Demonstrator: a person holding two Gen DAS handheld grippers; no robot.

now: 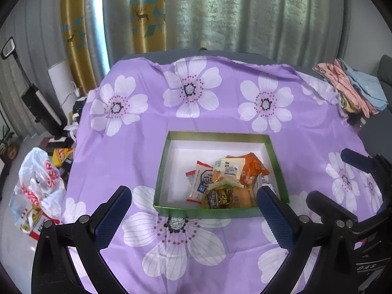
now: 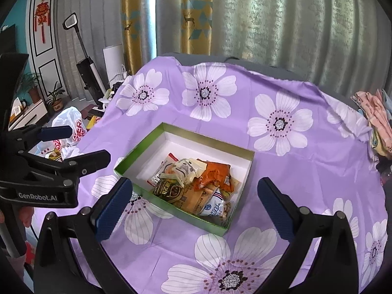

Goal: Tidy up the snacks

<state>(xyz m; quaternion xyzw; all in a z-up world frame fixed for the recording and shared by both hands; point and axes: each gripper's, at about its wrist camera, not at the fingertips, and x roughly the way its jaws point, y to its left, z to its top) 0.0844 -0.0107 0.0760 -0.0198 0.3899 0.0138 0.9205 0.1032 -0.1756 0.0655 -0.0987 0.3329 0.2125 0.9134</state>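
Note:
A green box with a white inside [image 1: 161,169] [image 2: 137,152] sits on the purple flowered tablecloth [image 1: 220,112] [image 2: 281,161]. Several snack packets [image 1: 227,183] [image 2: 193,183] lie piled in its near right part, among them an orange packet [image 1: 254,166] [image 2: 215,174] and a dark round one [image 1: 219,197] [image 2: 169,188]. My left gripper [image 1: 193,216] is open and empty, just in front of the box. My right gripper [image 2: 193,207] is open and empty, hovering over the box's near corner. The right gripper also shows at the right edge of the left wrist view [image 1: 343,186], and the left gripper at the left edge of the right wrist view [image 2: 73,144].
A pile of folded pink and blue cloth [image 1: 352,90] [image 2: 377,120] lies at the table's right edge. On the floor to the left are a white plastic bag [image 1: 39,178] [image 2: 71,125], boxes, a vacuum cleaner [image 2: 85,68] and potted plants [image 2: 55,98]. Curtains hang behind the table.

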